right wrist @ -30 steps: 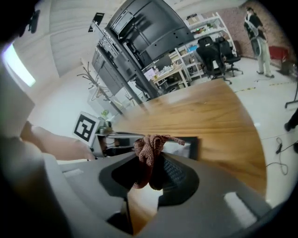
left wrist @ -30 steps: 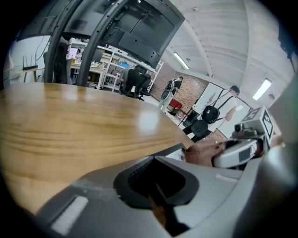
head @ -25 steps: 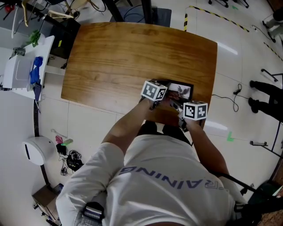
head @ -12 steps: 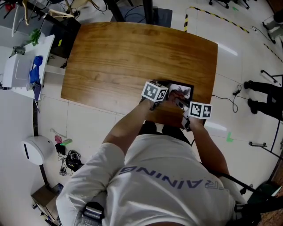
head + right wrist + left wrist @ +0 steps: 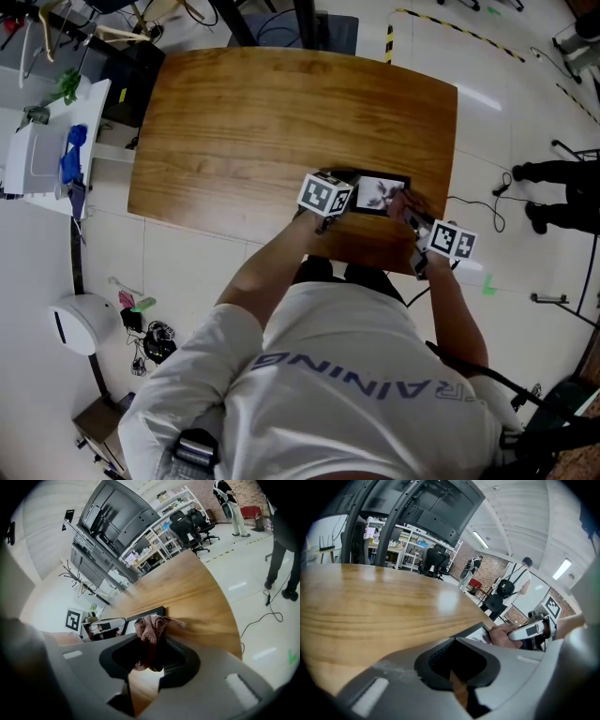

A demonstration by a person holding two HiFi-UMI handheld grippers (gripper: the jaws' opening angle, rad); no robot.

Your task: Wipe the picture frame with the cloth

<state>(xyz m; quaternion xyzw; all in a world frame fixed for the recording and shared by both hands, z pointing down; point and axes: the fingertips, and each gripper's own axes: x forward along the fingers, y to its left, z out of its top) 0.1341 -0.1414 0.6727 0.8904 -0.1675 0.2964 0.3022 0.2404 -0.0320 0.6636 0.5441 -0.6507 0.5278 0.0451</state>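
A black picture frame [image 5: 380, 194] lies flat on the wooden table [image 5: 262, 122], near its front right edge. My left gripper [image 5: 349, 202] sits at the frame's left end, its jaws closed on the frame's edge [image 5: 480, 631]. In the right gripper view a brownish cloth [image 5: 149, 630] bunches out of the closed jaws of my right gripper [image 5: 149, 656]. The cloth [image 5: 403, 200] rests on the right part of the frame [image 5: 143, 615]. The left gripper view shows the cloth [image 5: 506, 635] and the right gripper [image 5: 532, 629] beyond the frame.
The table's right edge [image 5: 450, 169] runs just past the frame. A cable [image 5: 494, 202] lies on the floor there, and a person's legs [image 5: 562, 187] stand further right. A white cabinet [image 5: 37, 155] stands left of the table.
My right gripper has slid to the right across the frame with the cloth. The left gripper and the frame have stayed in place.
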